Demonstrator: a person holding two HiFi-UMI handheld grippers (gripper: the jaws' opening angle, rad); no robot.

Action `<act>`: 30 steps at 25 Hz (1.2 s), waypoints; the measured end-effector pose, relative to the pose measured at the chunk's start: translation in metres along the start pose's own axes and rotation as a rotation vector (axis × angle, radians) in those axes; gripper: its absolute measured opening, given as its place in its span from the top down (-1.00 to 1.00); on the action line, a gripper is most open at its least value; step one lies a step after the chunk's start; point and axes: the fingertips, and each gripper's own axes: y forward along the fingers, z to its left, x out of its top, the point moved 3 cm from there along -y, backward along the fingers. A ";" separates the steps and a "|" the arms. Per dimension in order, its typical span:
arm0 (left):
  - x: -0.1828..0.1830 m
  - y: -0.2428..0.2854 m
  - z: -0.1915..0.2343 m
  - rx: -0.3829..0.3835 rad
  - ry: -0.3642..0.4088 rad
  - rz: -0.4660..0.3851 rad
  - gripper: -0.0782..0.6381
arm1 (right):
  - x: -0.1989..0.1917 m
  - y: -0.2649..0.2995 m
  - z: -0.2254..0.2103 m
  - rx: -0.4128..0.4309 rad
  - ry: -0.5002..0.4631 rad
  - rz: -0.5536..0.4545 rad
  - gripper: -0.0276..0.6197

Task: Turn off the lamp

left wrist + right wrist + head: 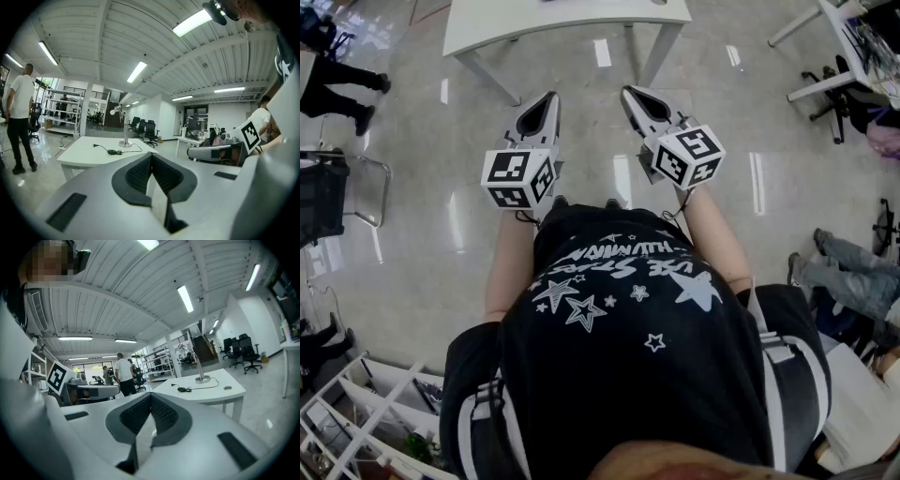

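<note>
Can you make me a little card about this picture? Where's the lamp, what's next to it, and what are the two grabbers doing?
Lamp: stands on the white table; the lamp is ahead of both grippers, untouched
Beside it: a black cord lying on the table
Left gripper: shut, empty
Right gripper: shut, empty
Lamp lit: cannot tell

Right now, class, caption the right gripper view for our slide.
Right gripper, jaws shut and empty, faces a white table bearing a desk lamp and its cable.

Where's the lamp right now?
The lamp stands on the white table, left of centre in the left gripper view and right of centre in the right gripper view, with its black cord lying beside its base.
</note>
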 end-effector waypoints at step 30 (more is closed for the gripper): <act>0.004 0.104 0.085 0.011 -0.024 0.025 0.75 | 0.014 0.096 -0.084 -0.015 0.037 0.030 0.90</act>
